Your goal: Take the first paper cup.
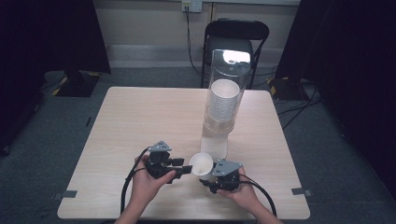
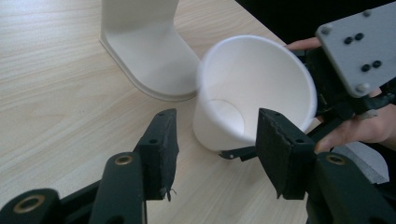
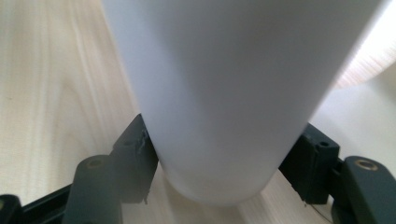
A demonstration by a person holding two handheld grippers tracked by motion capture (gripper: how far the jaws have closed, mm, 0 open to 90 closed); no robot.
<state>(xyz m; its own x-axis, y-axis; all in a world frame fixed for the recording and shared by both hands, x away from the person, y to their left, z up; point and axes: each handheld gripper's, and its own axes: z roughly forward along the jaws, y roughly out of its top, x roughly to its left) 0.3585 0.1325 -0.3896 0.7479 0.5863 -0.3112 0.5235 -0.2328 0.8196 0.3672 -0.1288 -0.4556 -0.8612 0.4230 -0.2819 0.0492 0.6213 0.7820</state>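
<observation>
A white paper cup [image 1: 201, 164] is held tilted just above the table, near its front edge, with its mouth turned toward my left gripper. My right gripper [image 1: 208, 180] is shut on the cup's lower wall; in the right gripper view the cup [image 3: 224, 84] sits between both pads [image 3: 135, 158] of that gripper [image 3: 219, 163]. My left gripper [image 1: 187, 169] is level and points at the cup from the left. In the left gripper view its jaws [image 2: 217, 144] stand open just short of the cup [image 2: 252, 79], and nothing is between them. The right gripper's grey plate [image 2: 355, 46] shows behind the cup.
A cup dispenser stands just behind the cup: a clear tube [image 1: 226, 93] holding a stack of white cups, on a white base [image 1: 214, 144] [image 2: 144, 46]. The wooden table [image 1: 140, 121] stretches left of it. A black folding chair [image 1: 236, 37] stands beyond the far edge.
</observation>
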